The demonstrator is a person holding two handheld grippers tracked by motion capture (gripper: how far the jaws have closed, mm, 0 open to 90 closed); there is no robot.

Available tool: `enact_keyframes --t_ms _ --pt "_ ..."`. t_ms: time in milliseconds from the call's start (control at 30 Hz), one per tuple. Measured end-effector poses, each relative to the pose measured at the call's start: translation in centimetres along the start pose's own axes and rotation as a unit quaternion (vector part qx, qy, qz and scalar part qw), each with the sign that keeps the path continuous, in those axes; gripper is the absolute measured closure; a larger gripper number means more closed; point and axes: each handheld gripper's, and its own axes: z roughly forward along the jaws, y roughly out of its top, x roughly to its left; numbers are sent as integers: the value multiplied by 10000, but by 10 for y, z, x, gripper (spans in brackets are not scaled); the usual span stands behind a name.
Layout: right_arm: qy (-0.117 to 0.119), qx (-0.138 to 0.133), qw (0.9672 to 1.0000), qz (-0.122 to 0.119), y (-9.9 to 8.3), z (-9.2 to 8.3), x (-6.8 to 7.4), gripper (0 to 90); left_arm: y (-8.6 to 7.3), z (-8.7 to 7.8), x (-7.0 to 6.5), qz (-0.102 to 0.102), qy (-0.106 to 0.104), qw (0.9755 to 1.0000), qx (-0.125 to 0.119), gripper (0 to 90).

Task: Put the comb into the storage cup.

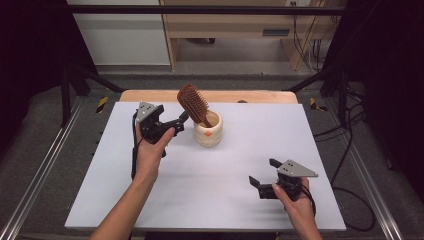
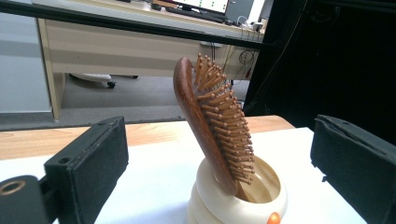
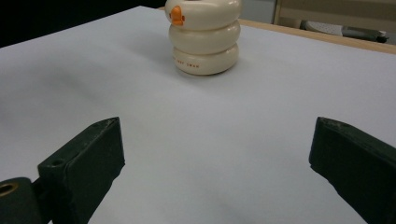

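A brown wooden hairbrush [image 1: 192,102] stands handle-down in a cream ringed cup [image 1: 209,131] at the back middle of the white board, its head leaning left with the bristles facing right. My left gripper [image 1: 181,123] is just left of the cup, open and pointing at it. In the left gripper view the hairbrush [image 2: 210,126] and cup [image 2: 243,200] sit ahead between the wide jaws of the left gripper [image 2: 219,126], touching neither. My right gripper [image 1: 264,171] rests open near the front right. The right gripper [image 3: 217,126] has nothing between its jaws, and the cup [image 3: 205,42] is far ahead.
The white board [image 1: 200,200] covers a wooden table whose edge [image 1: 150,95] shows at the back. Metal rails run along both sides, with cables on the floor at the right. A desk and cabinet stand beyond the table.
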Motion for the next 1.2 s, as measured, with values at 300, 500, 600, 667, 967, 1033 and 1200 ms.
enact_keyframes --t_ms 300,500,600,667,967,1033,1200 --pt "-49 -13 10000 -4 1 0 1 37 -1 -9 3 182 41 9998 52 30" --pt "-52 -1 10000 6 0 0 1 37 -1 -15 5 353 95 9993 93 28" --pt "-62 -1 10000 6 0 0 1 37 -1 -18 5 389 90 9992 63 28" --pt "-69 3 10000 0 0 0 1 37 -1 -23 5 483 129 9987 -75 29" --pt "-75 -27 10000 9 1 -2 -1 37 -7 -36 8 541 96 9985 -47 19" --pt "-80 -28 10000 2 1 -2 -1 37 -9 -37 8 523 94 9986 -67 19" --pt "-92 -41 9999 3 1 -2 -1 37 -12 -41 9 489 54 9988 -80 18"
